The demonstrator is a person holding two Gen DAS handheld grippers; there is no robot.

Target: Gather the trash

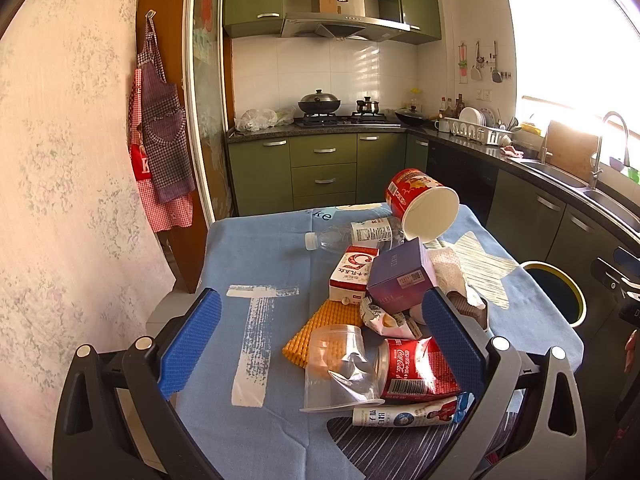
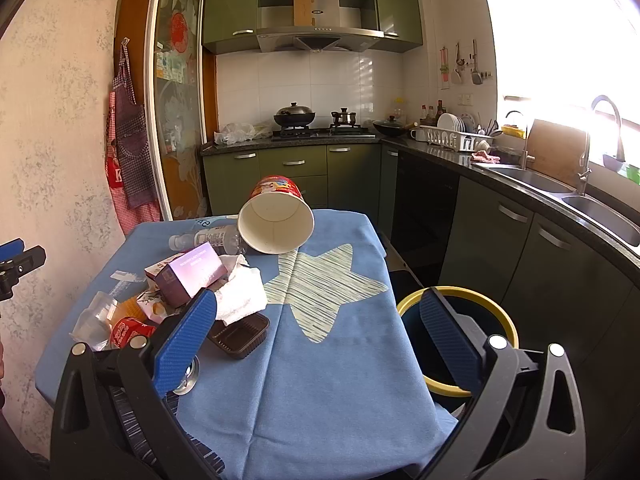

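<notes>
Hidden or cut-off items:
- Bin point(image 1: 576, 300): mostly behind the table edge in the left wrist view; partly masked by the gripper finger in the right wrist view.
- Brown tray point(image 2: 240, 338): far end under the white tissue point(image 2: 240, 296).
- Crushed red can point(image 2: 128, 330): partly behind the gripper frame in the right wrist view.
- Tube point(image 1: 404, 416): label print too small to read.
- Window area point(image 1: 580, 40): overexposed, no detail.
- Sink point(image 2: 608, 212): cut by the right edge.

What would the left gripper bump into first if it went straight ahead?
Probably the clear plastic zip bag lying on the blue tablecloth, with the yellow bumpy mat under it. The left gripper has its jaws open around that spot. Depth is hard to judge, so it might pass just above.
</notes>
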